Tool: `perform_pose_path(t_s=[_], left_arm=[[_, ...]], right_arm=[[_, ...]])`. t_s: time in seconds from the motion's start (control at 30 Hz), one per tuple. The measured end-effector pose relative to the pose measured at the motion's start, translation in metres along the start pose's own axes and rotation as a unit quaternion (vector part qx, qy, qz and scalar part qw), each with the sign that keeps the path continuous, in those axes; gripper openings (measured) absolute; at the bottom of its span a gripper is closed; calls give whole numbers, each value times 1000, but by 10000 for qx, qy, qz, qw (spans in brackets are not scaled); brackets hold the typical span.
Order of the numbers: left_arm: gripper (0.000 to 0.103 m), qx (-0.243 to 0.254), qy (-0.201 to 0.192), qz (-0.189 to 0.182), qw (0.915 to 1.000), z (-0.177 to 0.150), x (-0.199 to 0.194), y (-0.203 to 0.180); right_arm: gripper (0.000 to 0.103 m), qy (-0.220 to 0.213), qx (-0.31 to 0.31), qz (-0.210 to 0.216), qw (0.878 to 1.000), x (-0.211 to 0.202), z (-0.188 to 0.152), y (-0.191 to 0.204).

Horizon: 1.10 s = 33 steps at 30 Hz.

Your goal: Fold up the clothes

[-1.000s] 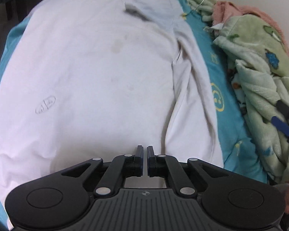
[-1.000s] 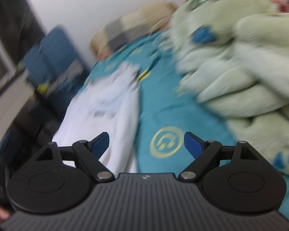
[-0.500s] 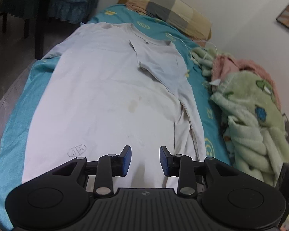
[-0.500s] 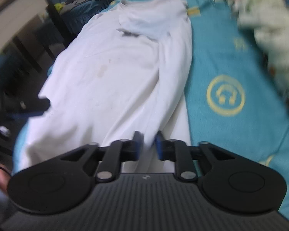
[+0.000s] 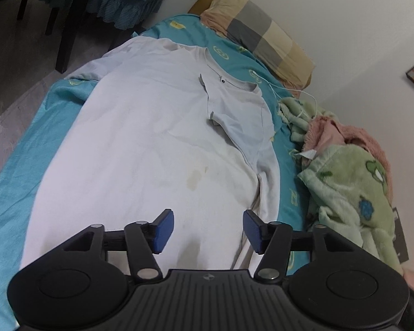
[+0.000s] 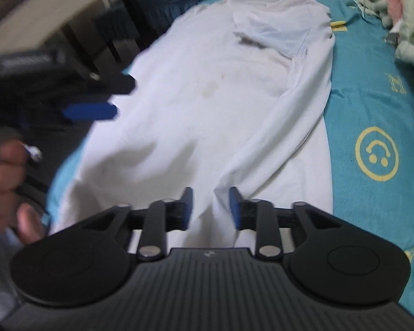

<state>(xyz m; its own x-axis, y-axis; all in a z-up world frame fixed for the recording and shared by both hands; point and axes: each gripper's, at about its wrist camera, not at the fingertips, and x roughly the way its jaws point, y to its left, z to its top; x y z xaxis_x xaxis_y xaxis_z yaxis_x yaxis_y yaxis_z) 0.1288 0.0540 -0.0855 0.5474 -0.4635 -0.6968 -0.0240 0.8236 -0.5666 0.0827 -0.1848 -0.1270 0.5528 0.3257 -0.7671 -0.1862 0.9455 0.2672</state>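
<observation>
A white long-sleeved shirt (image 5: 151, 143) lies flat on the teal bed sheet (image 5: 27, 143), collar at the far end, its right sleeve folded along the body (image 6: 287, 127). My left gripper (image 5: 208, 230) is open and empty above the shirt's hem. My right gripper (image 6: 210, 208) is open, its jaws on either side of the folded sleeve's cuff end, not closed on it. The left gripper also shows in the right wrist view (image 6: 96, 99), blurred at the left.
A green fleece blanket (image 5: 353, 193) and pink cloth (image 5: 342, 132) are piled at the right of the bed. A checked pillow (image 5: 262, 35) lies at the head by the white wall. A white cable (image 5: 289, 89) runs near the pillow. Dark chair legs (image 5: 66, 27) stand left of the bed.
My left gripper has opened, let go of the shirt's hem and lifted back. My right gripper swung over the shirt, closed near the sleeve, and now stands open again.
</observation>
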Motion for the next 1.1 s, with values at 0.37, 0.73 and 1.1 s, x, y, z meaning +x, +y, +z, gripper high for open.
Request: perform_pose_path(t_s=[0.37,0.73,1.1], left_arm=[[64,-618,-332,116,9975,60,141,-38],[4,304,-900,650,9934,97,227,-83],[3,124,-1319,1599,9782,158,222,-74]], right_arm=[[48,-377,985,-116,9944,13,18,-62],[50,-255,548,389,9974,45,19,-50],[48,-65,308,111,9994,55,15,-44]])
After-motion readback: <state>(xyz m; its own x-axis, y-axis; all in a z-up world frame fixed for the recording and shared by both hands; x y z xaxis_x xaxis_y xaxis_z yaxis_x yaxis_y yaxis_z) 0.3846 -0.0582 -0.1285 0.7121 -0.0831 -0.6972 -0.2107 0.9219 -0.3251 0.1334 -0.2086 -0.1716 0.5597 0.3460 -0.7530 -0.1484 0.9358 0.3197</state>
